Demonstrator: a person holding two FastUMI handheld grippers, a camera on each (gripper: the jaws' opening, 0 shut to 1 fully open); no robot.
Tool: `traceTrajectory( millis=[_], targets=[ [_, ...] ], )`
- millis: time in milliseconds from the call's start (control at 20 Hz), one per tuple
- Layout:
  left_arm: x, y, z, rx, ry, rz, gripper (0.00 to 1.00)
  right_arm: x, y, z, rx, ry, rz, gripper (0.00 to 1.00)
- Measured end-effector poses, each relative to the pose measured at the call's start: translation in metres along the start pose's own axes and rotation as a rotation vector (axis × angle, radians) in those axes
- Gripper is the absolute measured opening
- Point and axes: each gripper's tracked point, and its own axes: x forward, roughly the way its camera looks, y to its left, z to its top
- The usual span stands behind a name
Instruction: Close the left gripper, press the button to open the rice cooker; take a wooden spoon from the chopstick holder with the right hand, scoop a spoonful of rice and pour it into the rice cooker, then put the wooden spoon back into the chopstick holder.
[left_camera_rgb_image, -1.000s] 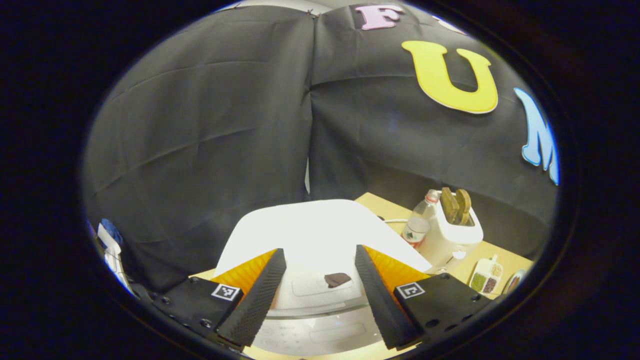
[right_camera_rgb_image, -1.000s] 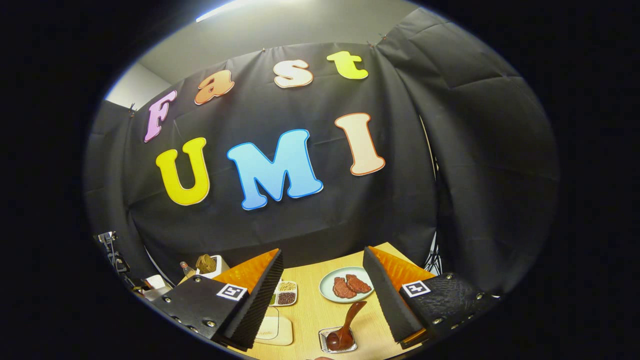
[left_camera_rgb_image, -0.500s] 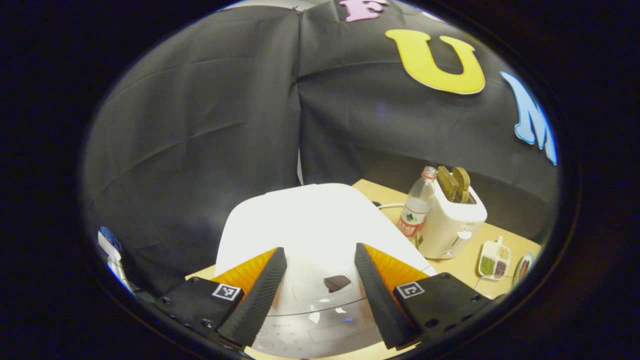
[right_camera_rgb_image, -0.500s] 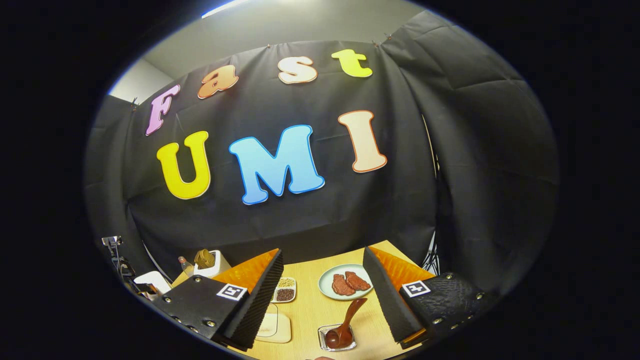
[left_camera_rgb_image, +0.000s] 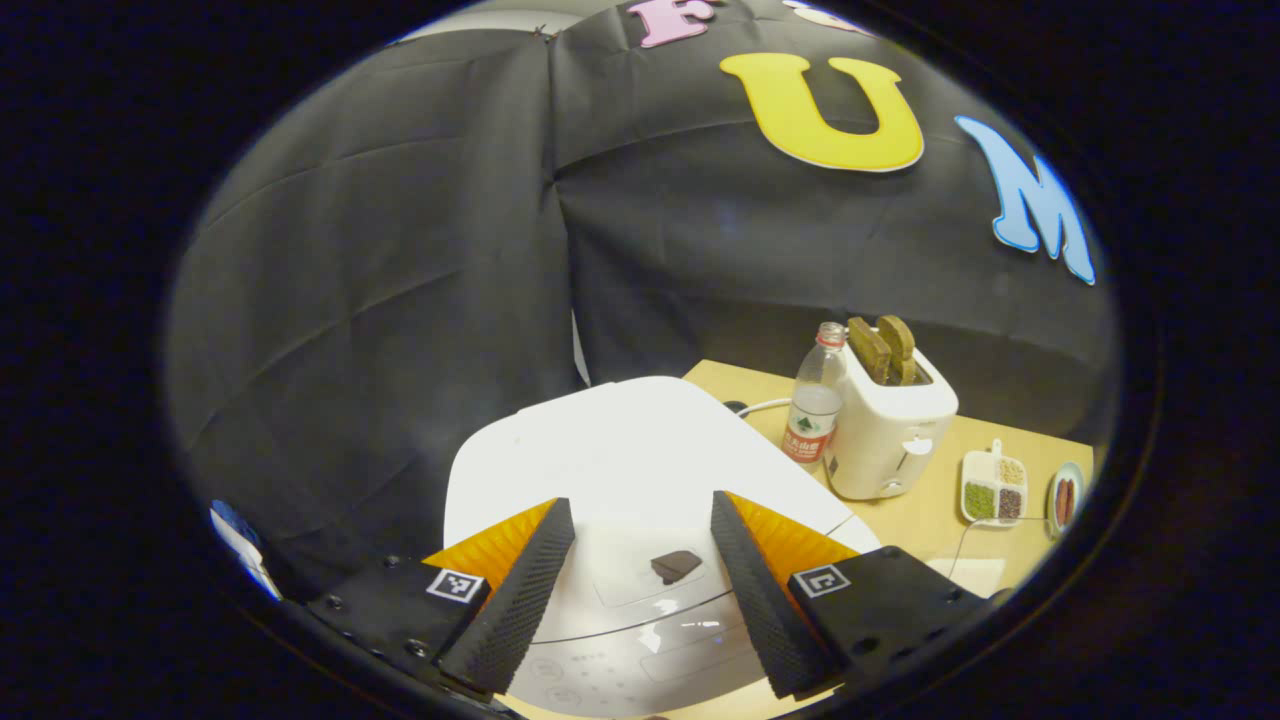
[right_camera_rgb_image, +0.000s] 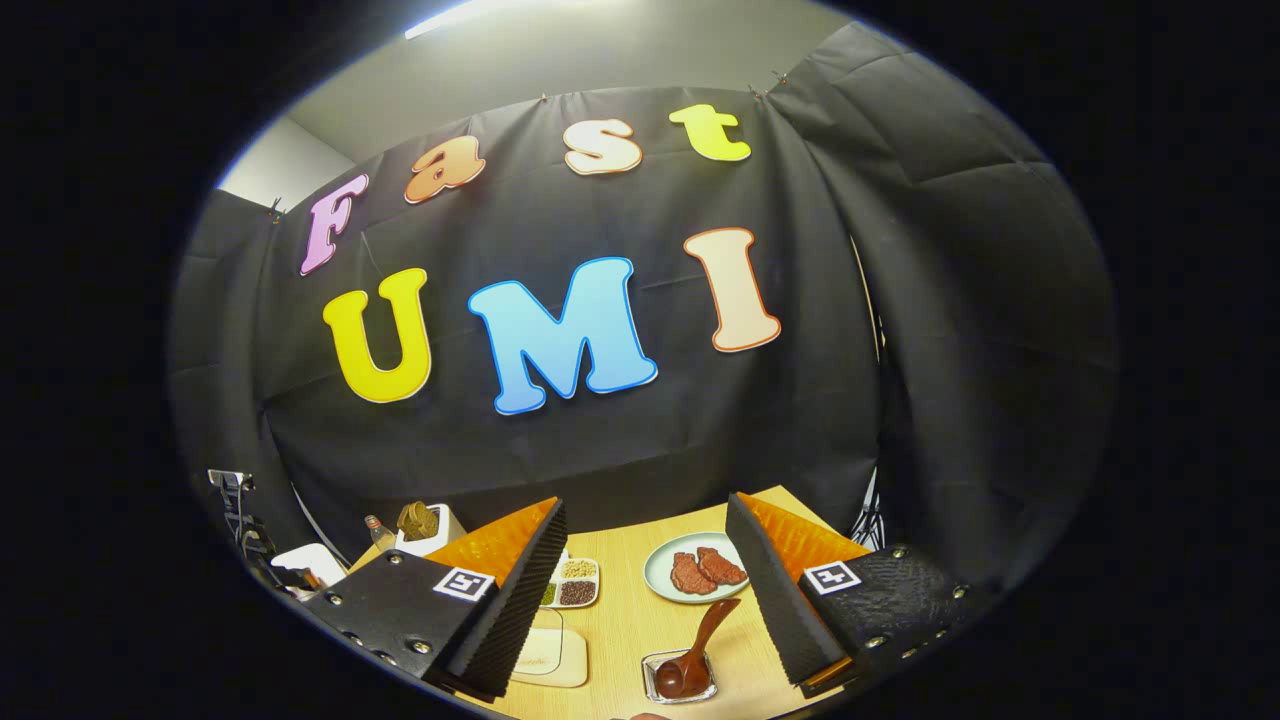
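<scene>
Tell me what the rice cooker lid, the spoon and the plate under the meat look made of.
Rice cooker lid: probably glossy white plastic, given its smooth, bright sheen.
Spoon: looks like dark wood with a polished finish; brown with a glint on the bowl.
Plate: likely glazed ceramic; pale, smooth, even rim.

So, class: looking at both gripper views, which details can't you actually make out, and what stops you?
- Rice cooker front panel, left gripper view: cut off by the bottom edge.
- Wooden spoon holder, right gripper view: contents too small to tell.
- Divided dish, right gripper view: partly hidden by the right gripper finger.
</scene>
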Motion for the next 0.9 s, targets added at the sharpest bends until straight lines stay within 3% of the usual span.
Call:
traceTrajectory(
  millis=[250,450,700,900],
  targets=[
    [-0.077,-0.050,0.085,-0.009,-0.254,-0.162,0.96,-0.003,-0.005,0.013,-0.026,-0.026,0.023,0.97],
    [-0.153,-0.091,0.131,-0.035,-0.379,-0.288,0.97,-0.007,-0.004,0.034,-0.048,-0.065,0.043,0.97],
    [-0.252,-0.112,0.160,-0.053,-0.473,-0.394,0.94,-0.027,0.008,0.063,-0.064,-0.122,0.080,0.97],
    [-0.310,-0.128,0.166,-0.063,-0.521,-0.485,0.99,-0.047,0.024,0.073,-0.055,-0.139,0.113,0.97]
  ],
)
